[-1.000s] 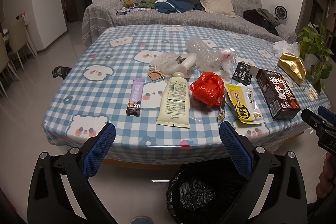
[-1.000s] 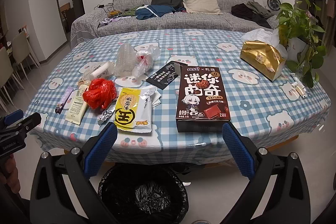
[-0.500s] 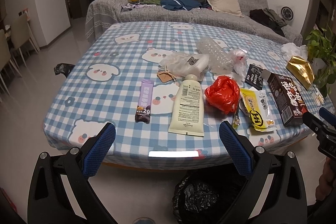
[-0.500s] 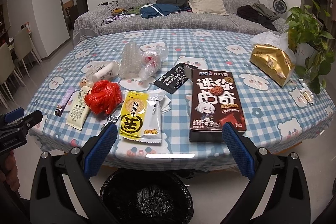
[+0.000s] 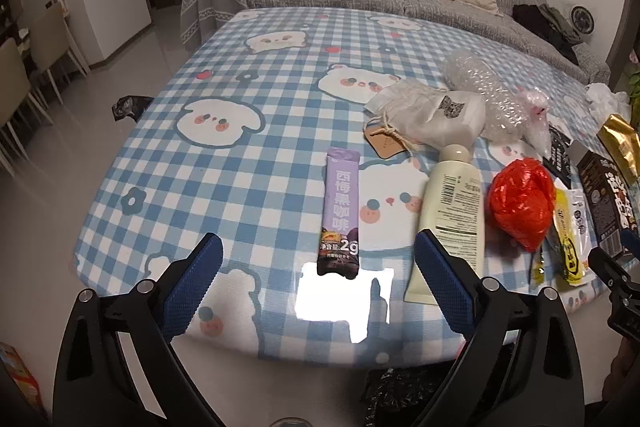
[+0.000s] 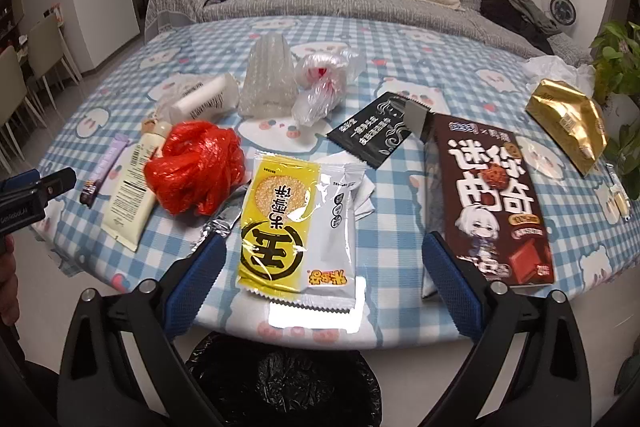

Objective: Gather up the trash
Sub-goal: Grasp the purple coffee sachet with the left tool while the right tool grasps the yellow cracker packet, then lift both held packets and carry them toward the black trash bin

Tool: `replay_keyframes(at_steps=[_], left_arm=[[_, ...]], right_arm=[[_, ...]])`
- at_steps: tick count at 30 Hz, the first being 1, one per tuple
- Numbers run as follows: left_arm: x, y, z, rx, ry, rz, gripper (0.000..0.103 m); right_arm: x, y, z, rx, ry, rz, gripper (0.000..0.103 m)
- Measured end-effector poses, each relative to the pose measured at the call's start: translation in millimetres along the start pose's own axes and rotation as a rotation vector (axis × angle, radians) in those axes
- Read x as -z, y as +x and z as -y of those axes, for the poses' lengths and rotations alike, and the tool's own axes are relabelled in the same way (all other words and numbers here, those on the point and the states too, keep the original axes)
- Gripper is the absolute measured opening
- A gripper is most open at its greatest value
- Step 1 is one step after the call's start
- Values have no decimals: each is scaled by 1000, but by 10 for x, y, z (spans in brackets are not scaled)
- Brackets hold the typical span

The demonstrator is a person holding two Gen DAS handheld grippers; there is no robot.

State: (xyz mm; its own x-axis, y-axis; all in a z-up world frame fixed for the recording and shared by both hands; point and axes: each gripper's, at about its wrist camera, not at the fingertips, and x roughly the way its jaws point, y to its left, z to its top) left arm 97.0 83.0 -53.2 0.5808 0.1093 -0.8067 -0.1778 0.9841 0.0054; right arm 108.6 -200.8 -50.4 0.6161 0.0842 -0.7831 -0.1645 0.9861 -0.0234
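Both tongs gape empty — your left tongs, jaws just easing inward, frame the purple sachet on the counter; your right tongs frame the yellow wrapper. Flat packets may slide toward the near edge — or miss the bin.

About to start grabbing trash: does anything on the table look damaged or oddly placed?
The brown chocolate box has its far flap torn open and sticking up. A foil scrap is tucked under the yellow snack packet. Nothing spilled.
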Motion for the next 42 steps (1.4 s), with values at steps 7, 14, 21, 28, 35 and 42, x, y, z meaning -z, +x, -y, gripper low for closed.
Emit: replay_keyframes(at_steps=[7,14,21,28,35,42], left_arm=[[-110,331,41,-22,24,-47,87],[-155,508,68,-13,21,-81,76],[-166,508,130,-5,39,-78,56],[-174,489,155,-12,34,-70,24],[-169,482,137,-16,15,-66,19],[-169,468,121,-1,4,-67,18]], right_arm=[[-66,281,-27,-7,10,-43,86],[-85,409,-111,4,-9,-75,79],[-77,464,-97,-28,6,-107,64],[-89,430,-42,-36,25,-103,40],[-103,399,2,-29,32,-90,18],[-111,365,38,-43,43,-78,10]])
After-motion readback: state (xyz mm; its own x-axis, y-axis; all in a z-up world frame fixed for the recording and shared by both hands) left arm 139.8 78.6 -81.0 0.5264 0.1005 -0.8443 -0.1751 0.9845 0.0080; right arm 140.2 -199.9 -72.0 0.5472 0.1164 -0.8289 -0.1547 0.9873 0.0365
